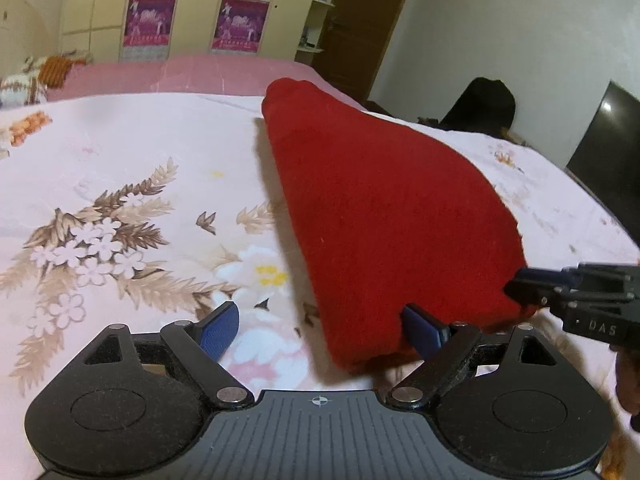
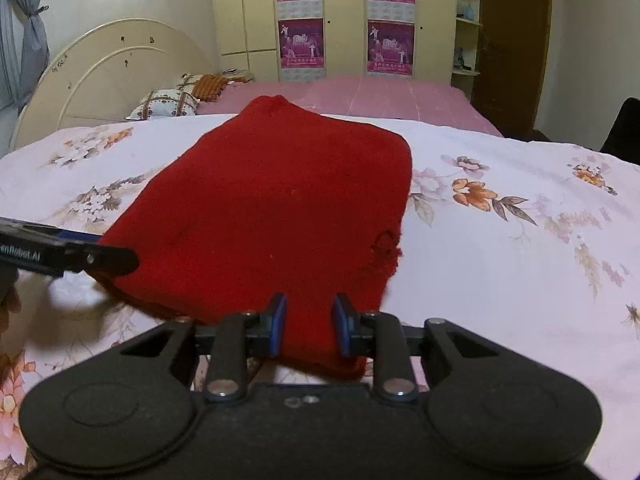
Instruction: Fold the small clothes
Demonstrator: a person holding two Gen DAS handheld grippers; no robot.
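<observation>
A small red knitted garment [image 1: 384, 208] lies on the floral bedsheet [image 1: 120, 184], its near edge lifted. My left gripper [image 1: 324, 330] is open wide; its right finger [image 1: 424, 330] touches the garment's near left corner, its left finger [image 1: 218, 330] is over the sheet. In the right wrist view the garment [image 2: 280, 208] fills the middle. My right gripper [image 2: 310, 330] is shut on its near edge, cloth pinched between the blue pads. The right gripper shows in the left wrist view [image 1: 520, 288] at the garment's right corner. The left gripper shows in the right wrist view [image 2: 116, 258] at the left corner.
Pillows [image 2: 168, 106] and a cream headboard [image 2: 108, 80] are at the far left. A pink cover [image 2: 380, 96] lies beyond the garment. Wardrobes with purple posters [image 2: 344, 20] stand behind. A dark chair [image 1: 480, 104] and a screen [image 1: 608, 144] stand right of the bed.
</observation>
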